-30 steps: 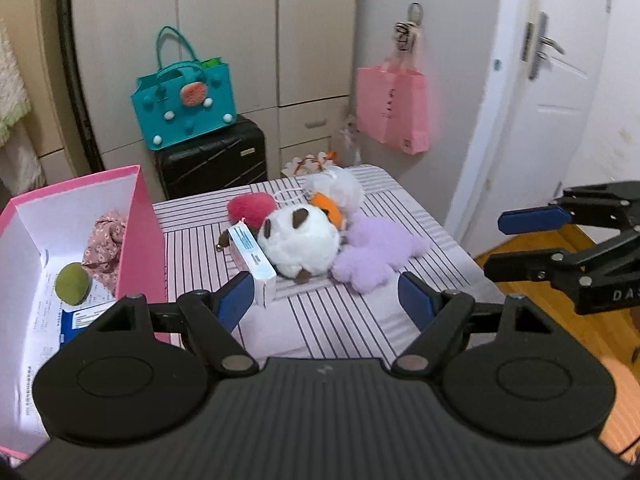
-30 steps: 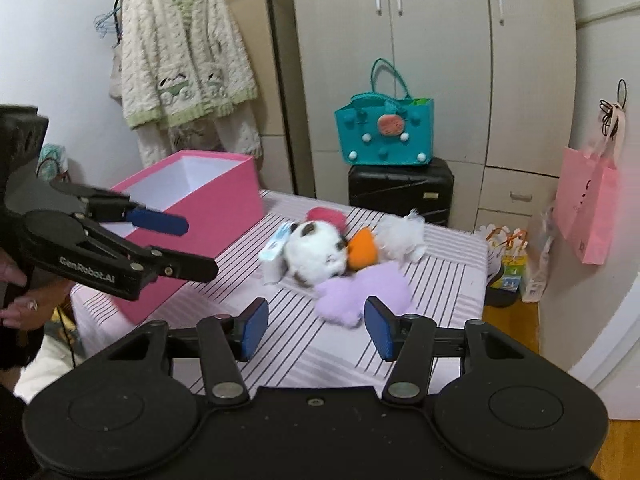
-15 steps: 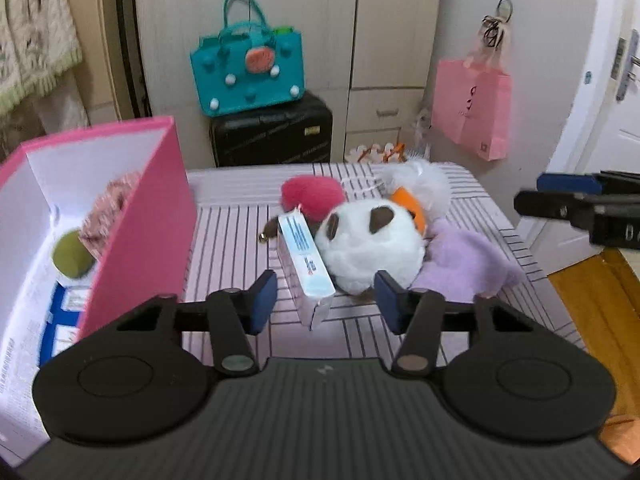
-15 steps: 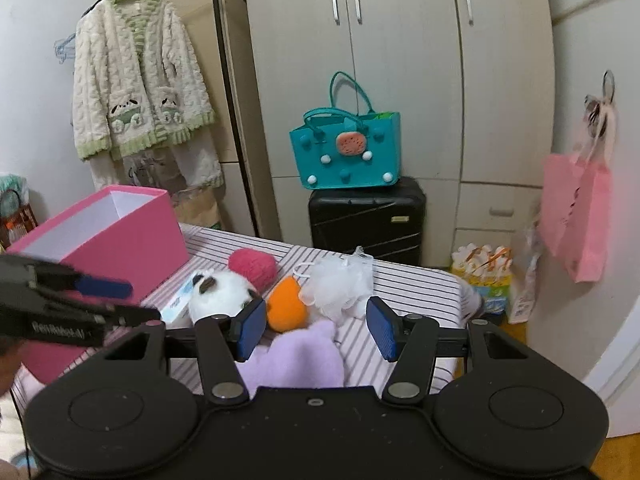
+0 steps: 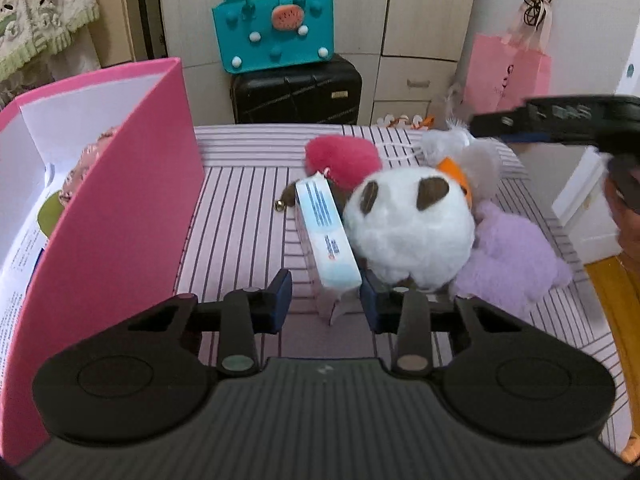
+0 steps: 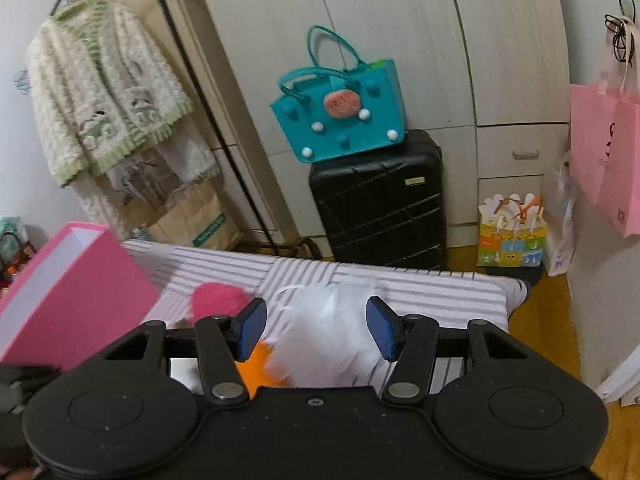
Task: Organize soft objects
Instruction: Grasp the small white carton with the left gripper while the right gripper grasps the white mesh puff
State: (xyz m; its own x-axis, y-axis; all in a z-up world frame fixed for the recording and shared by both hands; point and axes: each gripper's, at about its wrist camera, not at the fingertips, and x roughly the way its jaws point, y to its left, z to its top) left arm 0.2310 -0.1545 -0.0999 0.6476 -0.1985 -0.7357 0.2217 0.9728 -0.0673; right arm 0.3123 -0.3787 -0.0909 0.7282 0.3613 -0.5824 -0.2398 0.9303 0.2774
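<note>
On the striped table [image 5: 240,216] lie a white panda plush [image 5: 408,228], a red plush [image 5: 344,156], an orange piece [image 5: 454,172], a white mesh puff [image 6: 332,332], a purple plush [image 5: 516,264] and a blue-white box [image 5: 328,232]. My left gripper [image 5: 325,304] is open, its jaws either side of the box's near end. My right gripper [image 6: 316,328] is open, its jaws either side of the white puff; it also shows in the left wrist view [image 5: 560,124]. The open pink box [image 5: 116,200] stands left.
Inside the pink box lie a floral cloth [image 5: 80,168] and a green item [image 5: 50,212]. A teal bag [image 5: 276,36] sits on a black suitcase [image 5: 296,92] behind the table. A pink bag [image 5: 508,72] hangs at the right. A cardigan [image 6: 104,84] hangs at the left.
My left gripper moved forward and its jaws narrowed around the blue-white box's end. My right gripper moved forward and down over the white puff.
</note>
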